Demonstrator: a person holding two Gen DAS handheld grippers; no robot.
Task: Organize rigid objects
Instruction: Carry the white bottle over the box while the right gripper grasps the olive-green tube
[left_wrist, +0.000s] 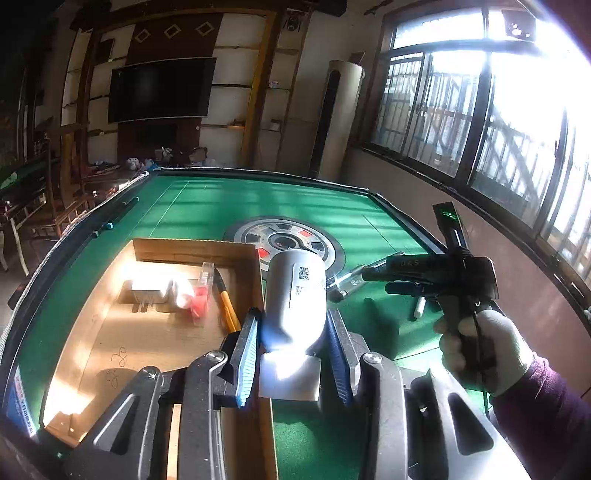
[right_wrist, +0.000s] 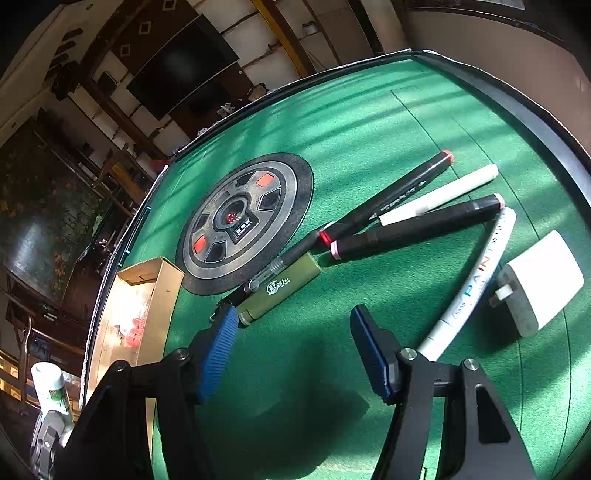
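My left gripper (left_wrist: 293, 321) is shut on a white bottle (left_wrist: 295, 291) with a printed label, held above the right wall of a cardboard box (left_wrist: 155, 332). In the box lie a white charger (left_wrist: 149, 291), a red-and-clear item (left_wrist: 201, 299) and a yellow pen (left_wrist: 227, 306). My right gripper (right_wrist: 295, 354) stands open above the green felt, nothing between its blue pads (right_wrist: 218, 350). Just ahead of it lie an olive lighter (right_wrist: 280, 291), a clear-barrelled pen (right_wrist: 280, 266), two black markers (right_wrist: 417, 229), a white marker (right_wrist: 439, 195), a paint marker (right_wrist: 472, 280) and a white charger (right_wrist: 539, 284).
The green table (left_wrist: 207, 206) has a round dice console (right_wrist: 243, 221) in its middle and a raised dark rim. A gloved hand (left_wrist: 480, 350) with a purple sleeve holds the right gripper (left_wrist: 380, 281). Chairs and shelves stand beyond the far left edge, windows to the right.
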